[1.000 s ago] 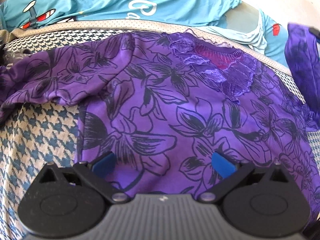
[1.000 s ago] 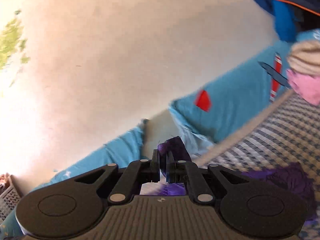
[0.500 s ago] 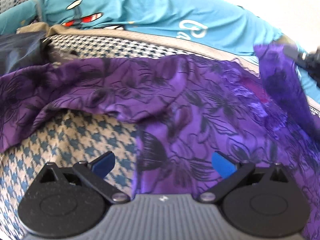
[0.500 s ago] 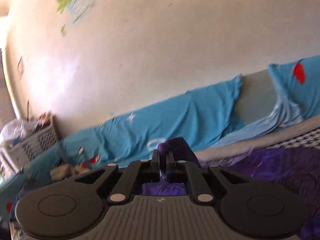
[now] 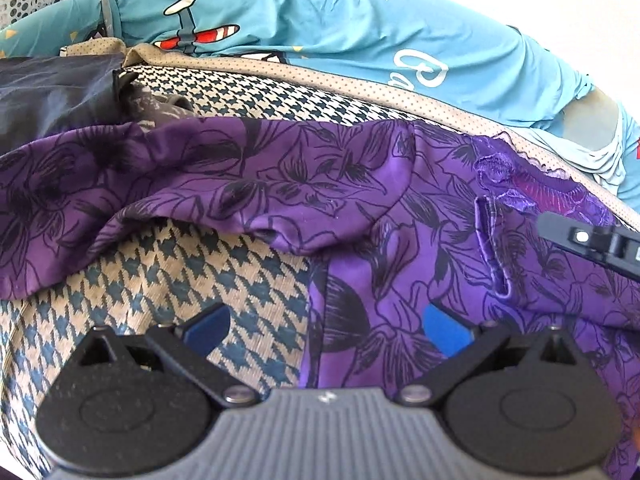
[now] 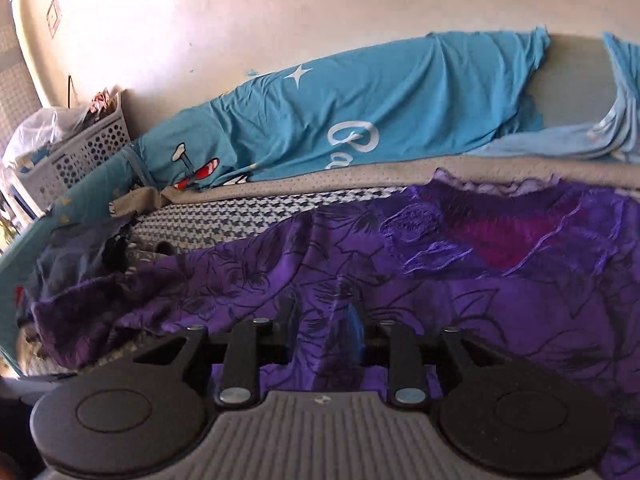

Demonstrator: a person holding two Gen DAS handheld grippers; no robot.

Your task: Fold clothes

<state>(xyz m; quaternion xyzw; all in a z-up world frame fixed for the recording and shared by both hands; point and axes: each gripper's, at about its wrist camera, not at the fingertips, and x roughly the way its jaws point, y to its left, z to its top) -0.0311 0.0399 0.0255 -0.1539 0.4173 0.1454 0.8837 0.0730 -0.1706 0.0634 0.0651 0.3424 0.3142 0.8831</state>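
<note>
Right tool (image 6: 322,326) released one purple garment (image 5: 400,216).

Big white curly letters "Ca" on the blue sheet (image 5: 360,36), rest of the word hidden. Same white letters on that sheet from the right camera (image 6: 352,140). Nothing else readable.

Purple florals on houndstooth

The garment (image 5: 360,208) is purple with black line-drawn flowers and a magenta patch at its lace trim. The bed cover (image 5: 224,280) is beige-and-teal houndstooth, edged in dotted beige. The sheet (image 6: 360,120) behind is turquoise with white lettering and what looks like a red-striped plane.
</note>
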